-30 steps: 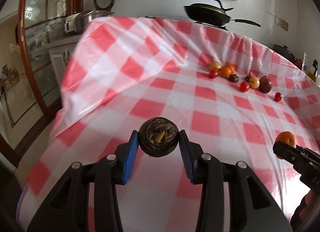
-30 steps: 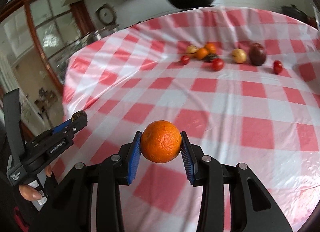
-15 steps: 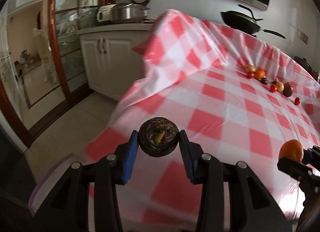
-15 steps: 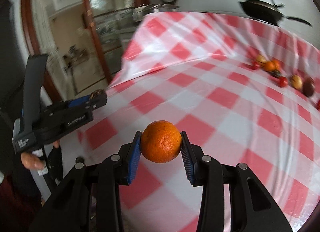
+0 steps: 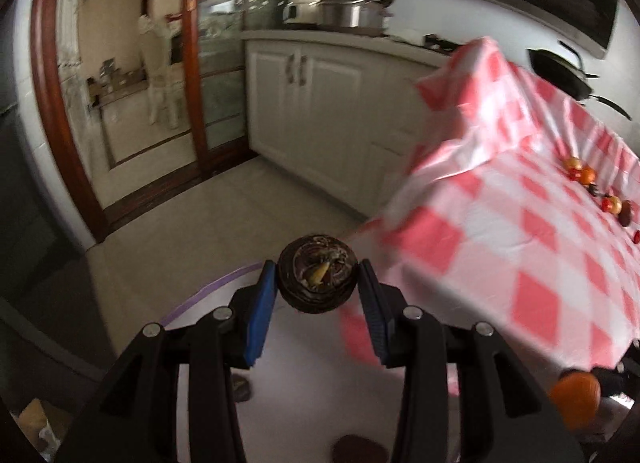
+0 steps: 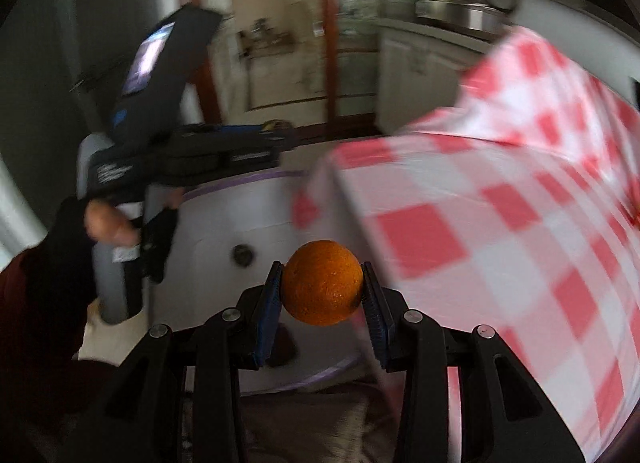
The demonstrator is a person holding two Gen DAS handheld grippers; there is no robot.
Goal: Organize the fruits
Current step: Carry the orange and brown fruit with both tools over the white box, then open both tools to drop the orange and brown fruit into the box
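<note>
Both wrist views downward — shared tablecloth [image 5: 500,231] (close).

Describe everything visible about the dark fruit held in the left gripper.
The dark fruit is round, brown-black and wrinkled, with a broken or open top showing a bit of yellow flesh. It sits clamped between the blue pads of the left gripper, one pad pressing on each side, and nothing else touches it. It hangs in the air past the table's edge, above a white container with a purple rim.

Dark brown fruit [image 5: 318,274], round, split top showing yellowish flesh, pinched between left blue fingers [image 5: 262,309]. Orange [image 6: 322,282], pebbled skin, whole, clamped between right fingers [image 6: 270,311]. Remaining small fruits [image 5: 600,193] far right of the left fingers.
</note>
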